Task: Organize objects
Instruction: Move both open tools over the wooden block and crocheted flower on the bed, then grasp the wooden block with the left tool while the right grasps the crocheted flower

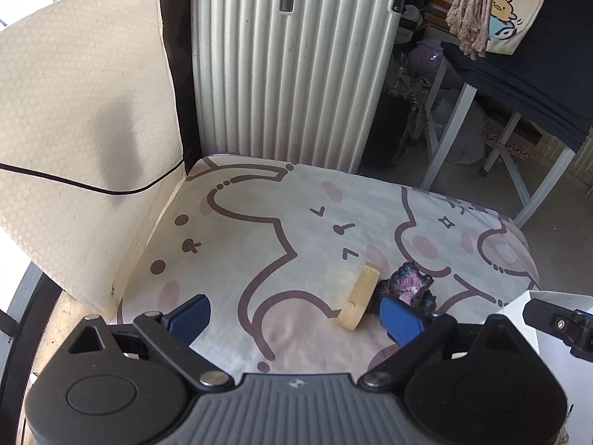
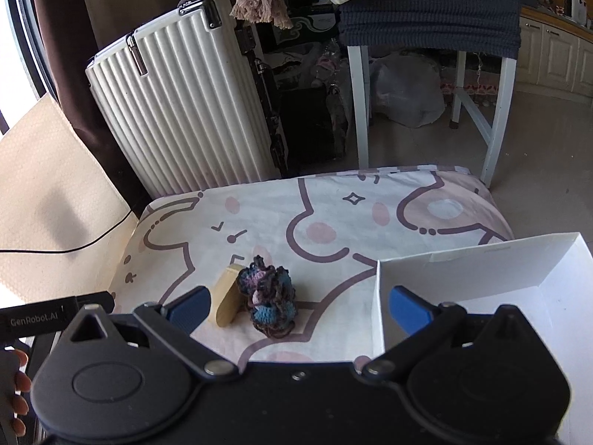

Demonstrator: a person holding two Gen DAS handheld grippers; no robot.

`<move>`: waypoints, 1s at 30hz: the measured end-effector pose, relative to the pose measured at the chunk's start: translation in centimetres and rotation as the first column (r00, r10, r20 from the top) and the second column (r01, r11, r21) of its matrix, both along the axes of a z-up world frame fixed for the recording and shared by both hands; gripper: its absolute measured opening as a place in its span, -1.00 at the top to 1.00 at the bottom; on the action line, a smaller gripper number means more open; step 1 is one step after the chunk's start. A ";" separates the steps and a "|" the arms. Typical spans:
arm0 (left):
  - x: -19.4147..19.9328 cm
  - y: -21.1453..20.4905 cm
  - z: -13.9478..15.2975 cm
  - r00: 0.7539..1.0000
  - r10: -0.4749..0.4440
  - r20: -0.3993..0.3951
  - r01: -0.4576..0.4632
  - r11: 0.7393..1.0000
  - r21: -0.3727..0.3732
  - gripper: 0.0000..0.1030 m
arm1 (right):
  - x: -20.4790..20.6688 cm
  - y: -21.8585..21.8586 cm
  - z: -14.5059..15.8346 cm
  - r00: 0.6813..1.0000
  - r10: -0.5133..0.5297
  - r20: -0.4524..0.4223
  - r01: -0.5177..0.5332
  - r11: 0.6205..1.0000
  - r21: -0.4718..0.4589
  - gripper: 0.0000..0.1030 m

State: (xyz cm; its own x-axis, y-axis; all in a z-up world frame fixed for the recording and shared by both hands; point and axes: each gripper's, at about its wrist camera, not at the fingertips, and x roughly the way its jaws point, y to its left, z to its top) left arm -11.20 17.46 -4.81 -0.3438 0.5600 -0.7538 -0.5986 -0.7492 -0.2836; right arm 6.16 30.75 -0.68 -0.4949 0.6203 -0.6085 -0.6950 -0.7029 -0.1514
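A small rounded wooden block (image 1: 360,296) (image 2: 225,298) lies on the printed cushion (image 1: 281,230) (image 2: 333,207). A crocheted yarn piece (image 1: 409,285) (image 2: 270,302) in blue, purple and black sits right beside it, touching. A white open box (image 2: 481,278) (image 1: 533,307) stands at the cushion's right. My left gripper (image 1: 296,319) is open and empty, its right fingertip (image 1: 398,317) just in front of the yarn. My right gripper (image 2: 298,309) is open and empty, hovering in front of the yarn and block, its right finger over the box's edge.
A white ribbed suitcase (image 1: 292,70) (image 2: 185,100) stands behind the cushion. A beige padded sheet (image 1: 81,141) with a black cable leans at the left. A white-legged table (image 2: 426,22) draped in dark cloth stands at the back right, with bags beneath.
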 end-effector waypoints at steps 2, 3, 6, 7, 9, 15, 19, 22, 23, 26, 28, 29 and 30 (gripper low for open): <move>-0.5 0.7 -0.6 1.000 -0.007 -0.013 0.007 1.000 0.000 -0.85 | -0.9 0.8 -0.7 1.000 -0.011 0.005 0.011 1.000 0.002 -1.00; -0.7 1.1 -0.9 0.999 -0.015 -0.028 0.015 1.000 -0.004 -0.84 | -1.4 1.3 -1.0 1.000 -0.016 0.011 0.016 1.000 0.001 -1.00; -1.0 2.5 -1.7 0.996 -0.044 -0.082 0.042 0.999 -0.030 -0.81 | -2.7 2.4 -1.6 0.999 -0.048 0.019 0.049 0.999 -0.017 -1.00; -1.0 2.9 -1.9 0.994 -0.061 -0.094 0.058 0.998 -0.032 -0.78 | -3.0 2.8 -1.8 0.999 -0.050 0.018 0.050 0.998 -0.028 -1.00; -1.1 4.0 -2.5 0.988 -0.108 -0.112 0.104 0.994 -0.044 -0.65 | -3.8 3.4 -2.3 0.999 -0.040 0.017 0.041 0.998 -0.044 -0.94; -0.8 6.7 -4.5 0.954 -0.260 -0.149 0.253 0.965 -0.065 -0.32 | -6.0 5.3 -4.3 0.998 -0.053 0.035 0.055 0.996 -0.067 -0.73; -0.6 8.3 -6.2 0.946 -0.302 -0.116 0.296 0.953 -0.065 -0.18 | -7.0 6.5 -5.8 0.998 -0.063 0.024 0.065 0.991 -0.114 -0.69; -0.3 9.3 -7.2 0.934 -0.339 -0.113 0.332 0.940 -0.076 -0.12 | -8.0 6.6 -6.8 0.998 -0.056 0.035 0.059 0.994 -0.088 -0.67; -0.2 9.7 -7.6 0.929 -0.352 -0.113 0.345 0.936 -0.077 -0.09 | -8.4 6.6 -7.1 0.998 -0.039 0.045 0.043 0.995 -0.091 -0.61; 0.1 10.5 -8.5 0.919 -0.379 -0.106 0.371 0.924 -0.089 -0.03 | -9.2 7.0 -8.6 0.997 -0.021 0.068 0.029 0.992 -0.125 -0.46; 0.3 10.9 -9.1 0.912 -0.395 -0.106 0.386 0.917 -0.098 -0.01 | -9.8 7.2 -9.6 0.995 -0.008 0.103 0.020 0.994 -0.111 -0.40; 0.4 11.1 -9.5 0.909 -0.403 -0.106 0.393 0.914 -0.105 0.00 | -9.9 7.3 -9.9 0.993 -0.003 0.116 0.016 0.994 -0.109 -0.38; 0.4 11.3 -9.8 0.906 -0.409 -0.104 0.399 0.911 -0.110 0.01 | -10.0 7.6 -10.4 0.992 -0.002 0.127 0.016 0.993 -0.113 -0.37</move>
